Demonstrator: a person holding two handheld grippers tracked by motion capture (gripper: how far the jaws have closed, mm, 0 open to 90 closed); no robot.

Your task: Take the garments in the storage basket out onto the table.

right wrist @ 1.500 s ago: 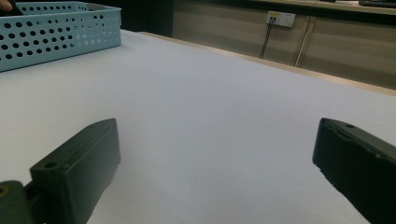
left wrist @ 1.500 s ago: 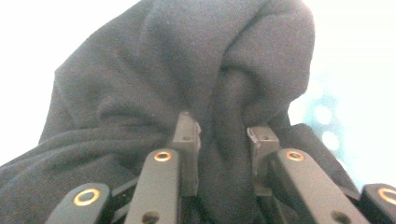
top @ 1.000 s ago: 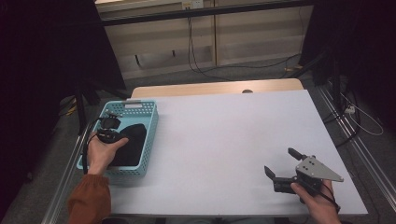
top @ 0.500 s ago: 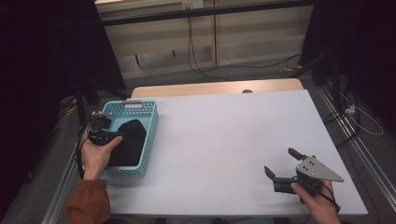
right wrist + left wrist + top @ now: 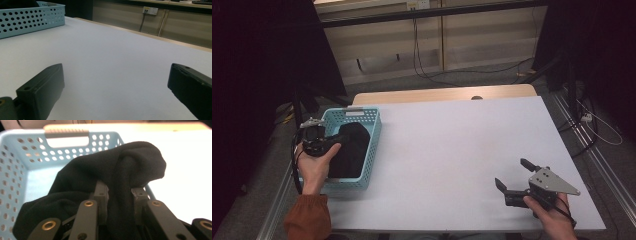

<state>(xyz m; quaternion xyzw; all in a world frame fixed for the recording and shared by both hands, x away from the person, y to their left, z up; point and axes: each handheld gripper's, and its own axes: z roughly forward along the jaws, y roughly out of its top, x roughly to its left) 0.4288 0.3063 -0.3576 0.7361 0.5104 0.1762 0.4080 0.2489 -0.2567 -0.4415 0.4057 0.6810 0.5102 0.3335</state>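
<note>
The left hand-held gripper (image 5: 329, 144) sits at the near left side of the light blue basket (image 5: 373, 145), clenched on a fold of the black cloth (image 5: 349, 150). In the left gripper view the cloth (image 5: 130, 170) is pinched between the two jaws and bunches up in a rounded hump just past their tips, while the rest of it drapes down to the left inside the basket (image 5: 30, 152). The basket stands at the left edge of the white desk (image 5: 452, 145).

The high view gives the layout: the cloth lies mostly within the basket, and the right hand-held gripper (image 5: 511, 176) rests well apart from it, near the desk's front right corner, with its jaws spread and nothing between them. The left gripper view adds the grip itself, with cloth pressed against both jaws, and the basket's far wall with its handle slot. The right gripper view looks low across bare desk (image 5: 112, 62) between its parted jaws, with the basket's perforated side (image 5: 30, 18) far off at upper left
</note>
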